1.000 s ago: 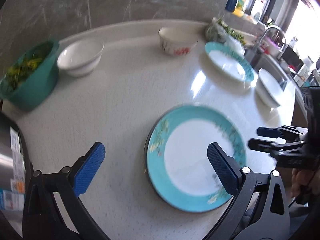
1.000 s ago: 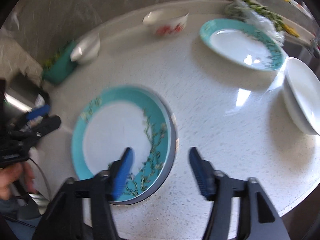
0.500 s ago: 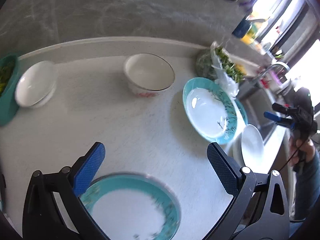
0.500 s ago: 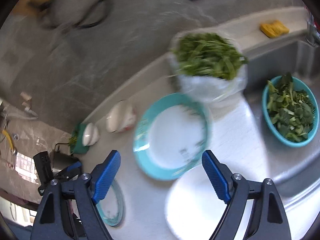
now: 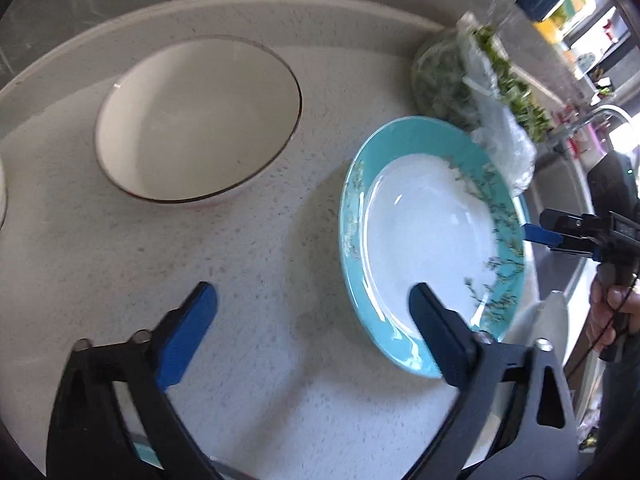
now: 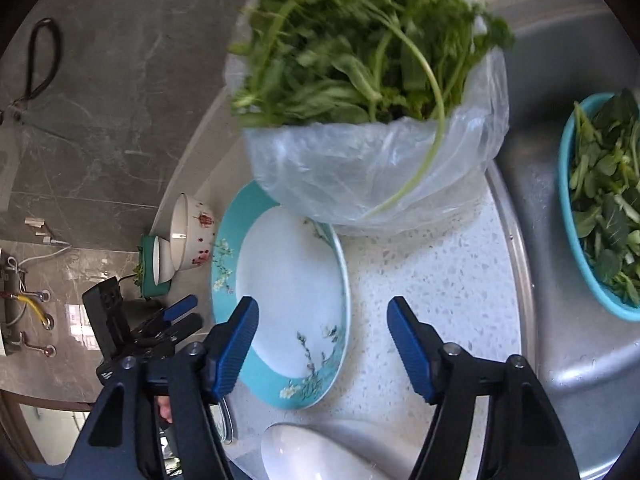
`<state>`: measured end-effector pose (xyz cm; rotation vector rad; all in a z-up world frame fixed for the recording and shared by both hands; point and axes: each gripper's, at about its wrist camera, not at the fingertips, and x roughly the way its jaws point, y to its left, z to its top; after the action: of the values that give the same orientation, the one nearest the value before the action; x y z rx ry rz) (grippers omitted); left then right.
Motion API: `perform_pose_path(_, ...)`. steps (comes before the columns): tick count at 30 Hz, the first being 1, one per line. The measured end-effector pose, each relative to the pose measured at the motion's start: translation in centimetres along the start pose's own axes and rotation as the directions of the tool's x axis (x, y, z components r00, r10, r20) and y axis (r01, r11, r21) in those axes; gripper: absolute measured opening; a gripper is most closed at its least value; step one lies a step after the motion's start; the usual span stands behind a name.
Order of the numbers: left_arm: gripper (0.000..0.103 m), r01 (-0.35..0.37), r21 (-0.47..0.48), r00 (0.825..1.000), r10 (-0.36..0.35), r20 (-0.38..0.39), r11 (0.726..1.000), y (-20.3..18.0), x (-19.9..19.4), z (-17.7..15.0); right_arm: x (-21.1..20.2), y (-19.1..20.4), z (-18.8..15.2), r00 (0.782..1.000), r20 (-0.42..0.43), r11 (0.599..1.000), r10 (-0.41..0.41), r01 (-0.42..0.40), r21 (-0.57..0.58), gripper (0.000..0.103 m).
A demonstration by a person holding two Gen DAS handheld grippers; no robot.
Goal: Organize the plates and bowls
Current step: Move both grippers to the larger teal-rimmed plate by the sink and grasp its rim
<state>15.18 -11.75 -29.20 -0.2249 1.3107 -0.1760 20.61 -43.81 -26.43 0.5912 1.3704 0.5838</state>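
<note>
A turquoise-rimmed plate (image 5: pixel 428 240) (image 6: pixel 288 292) with a white centre lies flat on the pale counter, against a bag of greens. My left gripper (image 5: pixel 316 320) hovers at its near-left edge, jaws closing; one finger stands over the rim and bare counter fills the gap. My right gripper (image 6: pixel 322 344) comes from the other side, jaws closing, with the plate's edge showing between the fingers, untouched. A white bowl (image 5: pixel 198 120) with a dark rim and red pattern (image 6: pixel 192 236) stands beyond. Each gripper shows in the other's view: the right (image 5: pixel 548 226), the left (image 6: pixel 191 312).
The plastic bag of leafy greens (image 6: pixel 360 120) overlaps the plate's far rim. A plain white plate (image 6: pixel 320 456) lies near the counter edge. A steel sink (image 6: pixel 560 360) holds a turquoise basin of greens (image 6: pixel 600 208). A small white bowl (image 6: pixel 160 264) stands by a green container.
Both hands swept across the counter from the first turquoise plate to this second one beside the bag. That first plate slid out of view. Both pairs of jaws are narrower.
</note>
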Motion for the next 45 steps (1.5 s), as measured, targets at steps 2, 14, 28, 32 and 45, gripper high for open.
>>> perform_pose_path(2, 0.072, 0.008, -0.016, 1.0, -0.009, -0.013, 1.0, -0.1, 1.1, 0.3, 0.8, -0.3, 0.1, 1.0, -0.024, 1.0, 0.0, 0.0, 0.001, 0.063)
perform_pose_path(14, 0.047, 0.005, -0.019, 1.0, -0.005, -0.003, 1.0, -1.2, 3.6, 1.6, 2.7, 0.1, 1.4, 0.997, -0.074, 0.999, -0.027, 0.025, -0.037, 0.052)
perform_pose_path(28, 0.014, 0.015, 0.029, 1.0, -0.014, -0.01, 0.999, -3.0, 3.7, 1.8, 3.1, 0.0, 1.1, 0.992, -0.072, 0.993, -0.105, 0.101, -0.066, 0.012)
perform_pose_path(32, 0.015, -0.005, 0.047, 1.0, 0.005, -0.013, 0.999, -3.3, 3.7, 1.6, 3.1, 0.4, 1.1, 0.99, -0.056, 0.99, -0.131, 0.127, -0.07, 0.012)
perform_pose_path(45, 0.014, 0.008, 0.016, 1.0, -0.008, 0.015, 1.0, -2.2, 1.9, 0.2, 3.0, 2.2, 1.0, 0.991, -0.045, 0.989, -0.128, 0.124, -0.081, 0.012)
